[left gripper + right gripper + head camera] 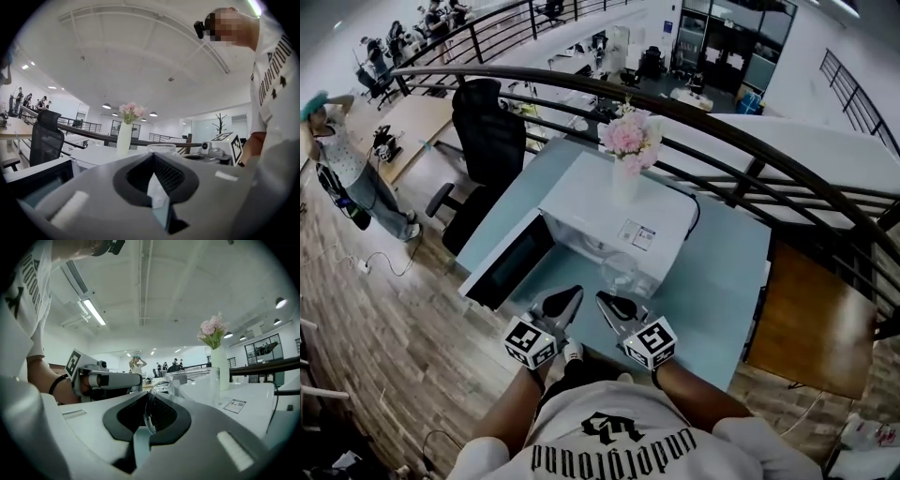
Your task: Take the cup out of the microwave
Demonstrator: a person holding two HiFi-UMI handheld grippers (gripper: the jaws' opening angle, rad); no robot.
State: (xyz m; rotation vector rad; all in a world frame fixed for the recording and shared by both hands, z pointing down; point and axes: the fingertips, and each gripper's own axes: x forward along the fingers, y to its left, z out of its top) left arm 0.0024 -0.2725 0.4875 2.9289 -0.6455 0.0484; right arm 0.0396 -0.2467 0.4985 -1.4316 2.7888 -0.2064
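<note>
The right gripper (pixel 149 405) is pinching the glass cup (pixel 200 383) by its handle (pixel 158 392). The cup is standing upright, mouth up. The left gripper (pixel 156 182) is hovering closed and empty.

The cup (pixel 619 272) is clear, glossy glass. The microwave (pixel 605 206) has a smooth white casing, and the counter (pixel 727 272) is pale and matt. The right claw (pixel 149 399) is matt grey plastic with ribbed black pads (pixel 162 416). The floor (pixel 384 328) is wood plank.
</note>
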